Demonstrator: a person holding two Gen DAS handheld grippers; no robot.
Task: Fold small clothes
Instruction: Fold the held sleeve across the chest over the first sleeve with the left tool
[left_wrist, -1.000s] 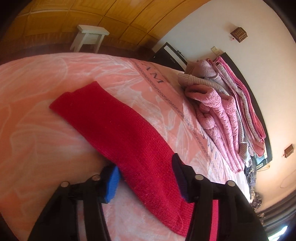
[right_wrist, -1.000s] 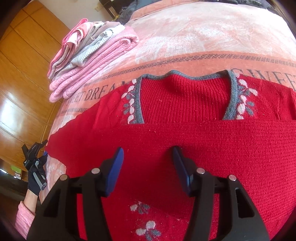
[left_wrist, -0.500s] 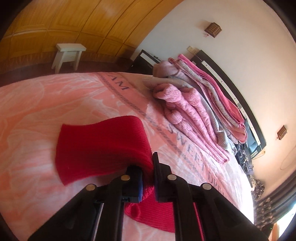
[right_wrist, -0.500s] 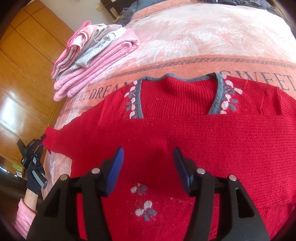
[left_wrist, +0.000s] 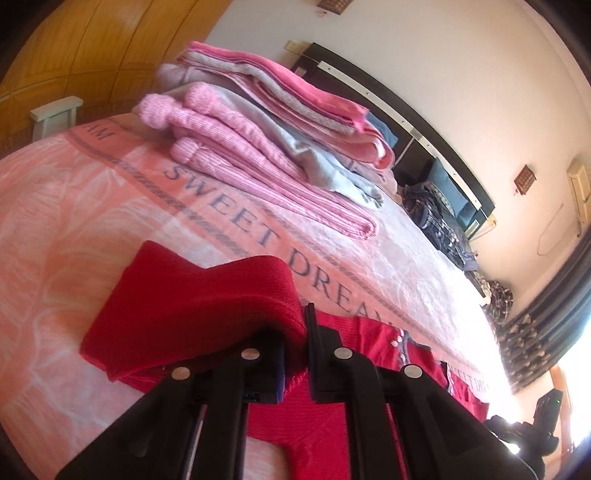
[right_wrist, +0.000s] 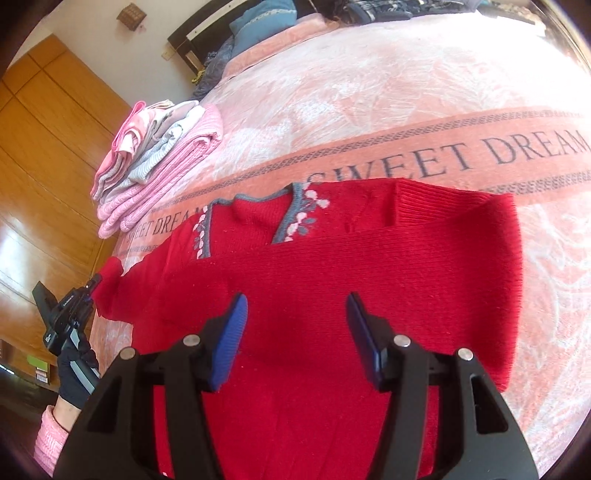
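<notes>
A red knitted sweater (right_wrist: 332, 280) with a grey collar and white flower trim lies spread on the pink blanket (right_wrist: 406, 92). One sleeve is folded across its chest. My left gripper (left_wrist: 295, 343) is shut on the other red sleeve (left_wrist: 192, 310) and holds it lifted and doubled over above the blanket. From the right wrist view that left gripper (right_wrist: 79, 301) shows at the sweater's left edge, held by a gloved hand (right_wrist: 75, 373). My right gripper (right_wrist: 295, 332) hovers open over the sweater's body, nothing between its fingers.
A stack of folded pink and grey clothes (left_wrist: 273, 136) sits on the blanket beyond the sweater, toward the wooden wardrobe. Dark clothes (left_wrist: 439, 218) lie by the black headboard. A white stool (left_wrist: 55, 114) stands on the floor at the left.
My left gripper shut on the flat sleeve, lifted it and swung it toward the sweater's body. The right gripper backed away from the collar and stayed open.
</notes>
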